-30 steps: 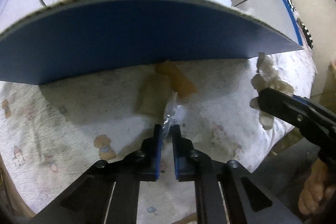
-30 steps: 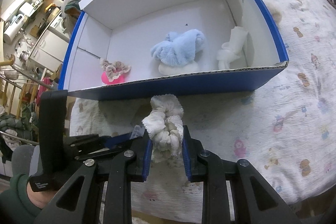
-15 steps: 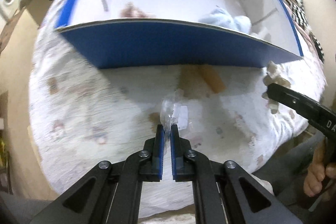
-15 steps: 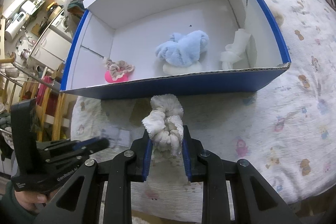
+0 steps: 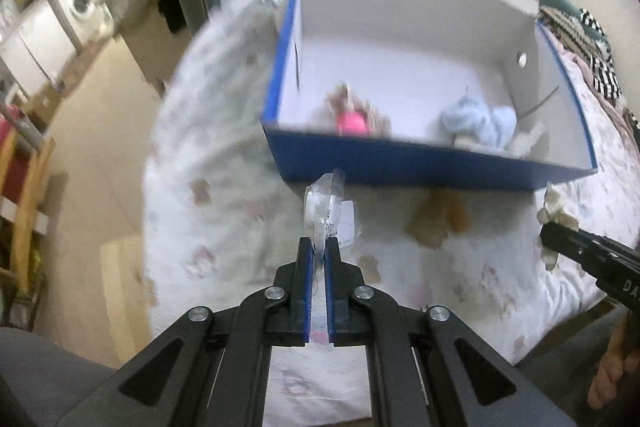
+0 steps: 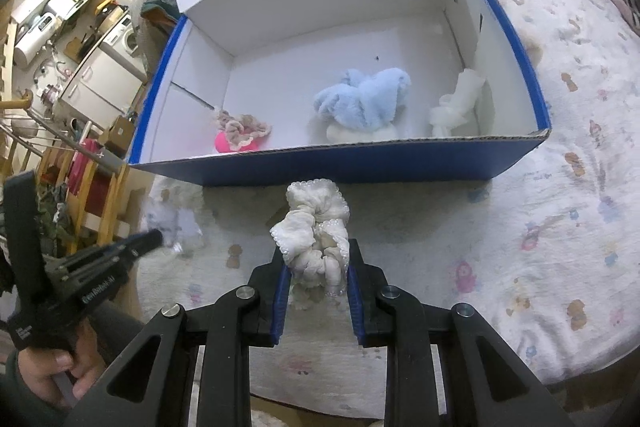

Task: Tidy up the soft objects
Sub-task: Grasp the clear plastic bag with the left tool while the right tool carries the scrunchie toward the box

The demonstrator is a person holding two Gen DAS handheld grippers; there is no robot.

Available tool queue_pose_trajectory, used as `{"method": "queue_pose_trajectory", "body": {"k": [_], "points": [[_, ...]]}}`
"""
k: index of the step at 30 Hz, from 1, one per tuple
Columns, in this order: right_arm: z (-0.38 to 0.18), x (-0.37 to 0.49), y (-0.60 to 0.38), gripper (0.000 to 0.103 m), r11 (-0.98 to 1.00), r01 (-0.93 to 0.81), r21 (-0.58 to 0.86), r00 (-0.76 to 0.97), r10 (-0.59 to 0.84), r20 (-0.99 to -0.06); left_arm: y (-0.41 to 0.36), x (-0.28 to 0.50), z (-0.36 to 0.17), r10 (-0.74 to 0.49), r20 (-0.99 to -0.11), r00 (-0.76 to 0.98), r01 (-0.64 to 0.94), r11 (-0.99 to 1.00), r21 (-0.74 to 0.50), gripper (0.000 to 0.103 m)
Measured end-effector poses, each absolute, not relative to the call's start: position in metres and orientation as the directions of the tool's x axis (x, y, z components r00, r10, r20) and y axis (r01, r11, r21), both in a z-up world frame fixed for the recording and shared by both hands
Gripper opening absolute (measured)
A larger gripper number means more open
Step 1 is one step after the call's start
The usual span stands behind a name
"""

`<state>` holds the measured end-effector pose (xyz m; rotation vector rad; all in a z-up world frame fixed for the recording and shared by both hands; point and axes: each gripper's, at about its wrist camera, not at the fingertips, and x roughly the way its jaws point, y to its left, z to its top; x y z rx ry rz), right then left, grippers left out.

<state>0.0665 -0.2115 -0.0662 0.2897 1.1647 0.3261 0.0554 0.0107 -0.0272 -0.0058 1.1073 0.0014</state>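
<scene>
My right gripper (image 6: 315, 255) is shut on a white lace scrunchie (image 6: 316, 227), held above the quilt just in front of the blue box (image 6: 360, 169). My left gripper (image 5: 318, 245) is shut on a clear plastic wrapper with a white label (image 5: 330, 213), held left of the box's front wall (image 5: 420, 165). The left gripper (image 6: 154, 238) also shows at the lower left of the right wrist view. Inside the box lie a pink and beige scrunchie (image 6: 239, 133), a light blue fluffy scrunchie (image 6: 362, 99) and a white knotted cloth (image 6: 456, 105).
The box stands on a white quilt with cartoon prints (image 6: 560, 211) over a bed. An orange-brown patch (image 5: 440, 221) lies on the quilt in front of the box. A wooden rack (image 6: 84, 187) and a kitchen area (image 6: 80, 39) lie beyond the bed's left edge.
My left gripper has pulled back and to the left with the plastic wrapper, away from the box front. My right gripper has kept the white scrunchie nearly still.
</scene>
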Motion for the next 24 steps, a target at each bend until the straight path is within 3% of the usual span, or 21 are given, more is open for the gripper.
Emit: {"method": "queue_pose_trajectory", "body": {"k": [12,24], "points": [[-0.036,0.063,-0.218,0.027,0.883,-0.138,0.449,0.455,0.459,-0.763,0.003,0.055,0.045,0.022,-0.758,0.652,0.0,1.0,0.03,0.005],[-0.01,0.08,-0.223,0.027,0.876,-0.18,0.448,0.515,0.472,-0.716,-0.007,0.103,0.072,0.028,-0.717,0.696,0.014,0.999,0.052,0.005]]}}
